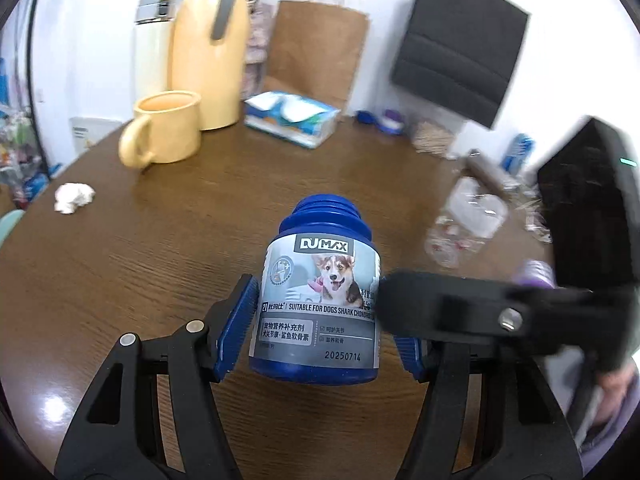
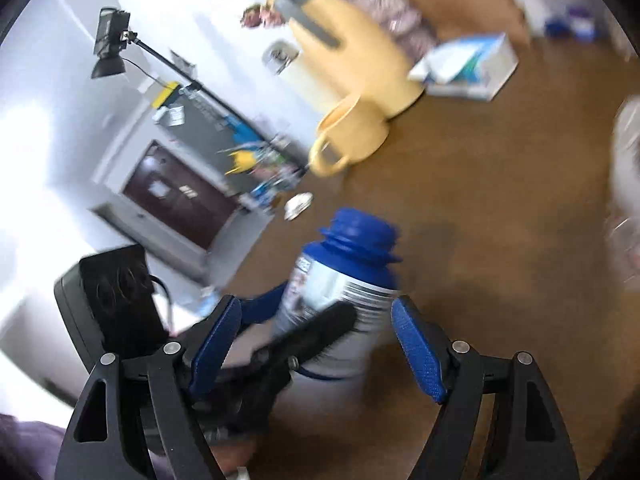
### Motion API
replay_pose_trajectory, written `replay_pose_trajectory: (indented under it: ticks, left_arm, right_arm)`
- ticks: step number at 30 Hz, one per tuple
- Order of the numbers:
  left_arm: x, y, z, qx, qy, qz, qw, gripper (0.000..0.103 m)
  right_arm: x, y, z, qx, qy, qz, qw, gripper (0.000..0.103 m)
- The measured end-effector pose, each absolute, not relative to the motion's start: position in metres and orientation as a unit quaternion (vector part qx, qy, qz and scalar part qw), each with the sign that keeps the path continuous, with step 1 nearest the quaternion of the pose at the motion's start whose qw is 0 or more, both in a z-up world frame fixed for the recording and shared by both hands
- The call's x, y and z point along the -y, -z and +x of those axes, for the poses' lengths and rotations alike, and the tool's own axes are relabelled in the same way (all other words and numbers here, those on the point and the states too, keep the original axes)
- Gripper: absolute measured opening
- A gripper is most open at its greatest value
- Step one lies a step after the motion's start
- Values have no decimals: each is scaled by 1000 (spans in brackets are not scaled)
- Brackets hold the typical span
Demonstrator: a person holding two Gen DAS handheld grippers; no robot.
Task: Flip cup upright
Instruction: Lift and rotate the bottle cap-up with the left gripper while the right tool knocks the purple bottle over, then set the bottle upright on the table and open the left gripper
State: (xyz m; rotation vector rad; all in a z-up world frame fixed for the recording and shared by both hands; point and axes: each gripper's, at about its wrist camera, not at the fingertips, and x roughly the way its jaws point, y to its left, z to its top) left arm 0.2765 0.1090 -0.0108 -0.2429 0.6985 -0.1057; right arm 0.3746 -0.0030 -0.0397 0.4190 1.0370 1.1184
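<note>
- A blue supplement bottle (image 1: 316, 300) with a corgi label stands upright, capless, at lower centre on the brown wooden tabletop (image 1: 168, 248).
- The left gripper (image 1: 320, 320) is spread wide around it, its left pad just clear.
- The right gripper (image 2: 316, 344) also gapes apart, tilted, beside the bottle.
- A yellow mug (image 1: 166, 130) sits upright at upper left.
</note>
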Motion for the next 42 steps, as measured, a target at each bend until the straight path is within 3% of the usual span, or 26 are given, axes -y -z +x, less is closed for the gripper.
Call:
replay_pose_trajectory:
  ticks: [7,9,14,17,20,32,35,39,42]
  left_arm:
    - [-116,4,260,-301,114,-156,934,59]
    - [-114,5,257,-300,118,-151,935,59]
    - [-113,9,251,-317,123,-145,929,61]
    - [-109,15,247,-338,103,-128,927,70]
    - [-108,27,238,-363,90,-133,918,71]
    - [-88,53,222,-413,69,-95,903,75]
    - [-86,55,218,-421,61,-89,901,82]
    - [-89,53,207,-421,55,-101,900,82]
    - [-90,49,197,-413,53,-104,903,83]
  right_arm:
    - [-1,57,380,-501,-517,242,650,82]
    - [0,53,380,-496,-502,224,672,68]
    - [-11,26,352,-449,-463,93,759,68]
    - [-24,15,324,-397,-410,-29,821,68]
    - [-24,14,302,-358,-380,-87,848,68]
    - [-5,31,271,-336,-346,-112,869,69]
    - [-3,30,263,-332,-336,-123,873,69]
    - [4,20,248,-321,-338,-121,876,79]
    - [15,12,237,-313,-335,-109,882,79]
